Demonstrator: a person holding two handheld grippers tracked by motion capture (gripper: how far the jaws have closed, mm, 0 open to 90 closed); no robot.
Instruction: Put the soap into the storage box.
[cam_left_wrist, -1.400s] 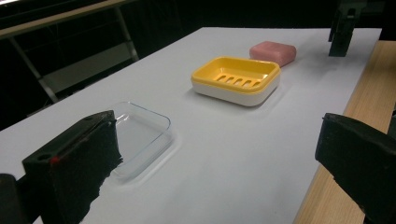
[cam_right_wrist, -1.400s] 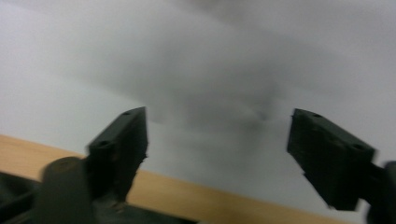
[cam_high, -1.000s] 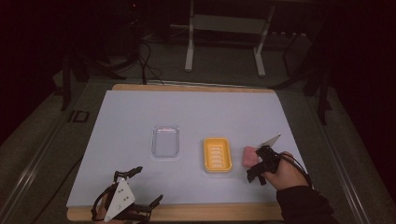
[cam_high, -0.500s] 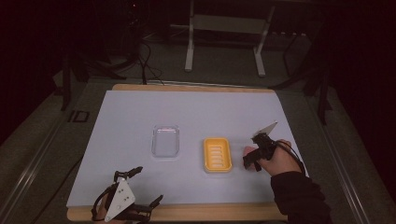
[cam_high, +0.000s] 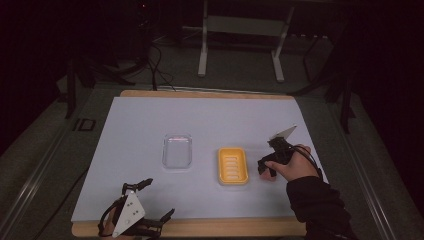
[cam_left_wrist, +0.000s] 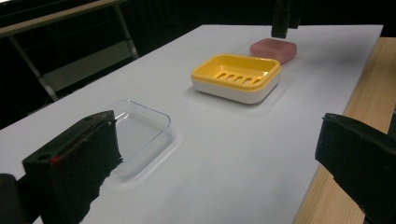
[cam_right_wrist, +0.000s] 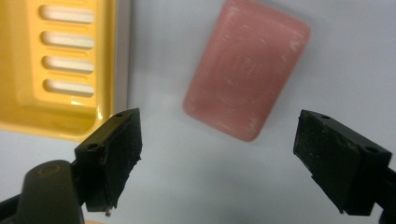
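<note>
Moved since earlier: right gripper (cam_high: 266, 167) has shifted up-frame beside the yellow soap dish (cam_high: 233, 165); its jaws have just been closing, nothing between them yet.
High view: left gripper (cam_high: 150, 202) lies at lower left on the white table (cam_high: 150, 125); a clear plastic tray (cam_high: 177, 151) sits mid-frame, left of the dish.
Left gripper view: jaws wide apart, empty. Pink soap bar (cam_left_wrist: 273, 50) lies at upper right, just behind the dish (cam_left_wrist: 236, 78).
Right gripper view: soap bar (cam_right_wrist: 246, 68) is rectangular, round-cornered, scuffed white, flat on the table at upper centre, dish (cam_right_wrist: 58, 65) at left. Jaws parted below it, touching nothing.
</note>
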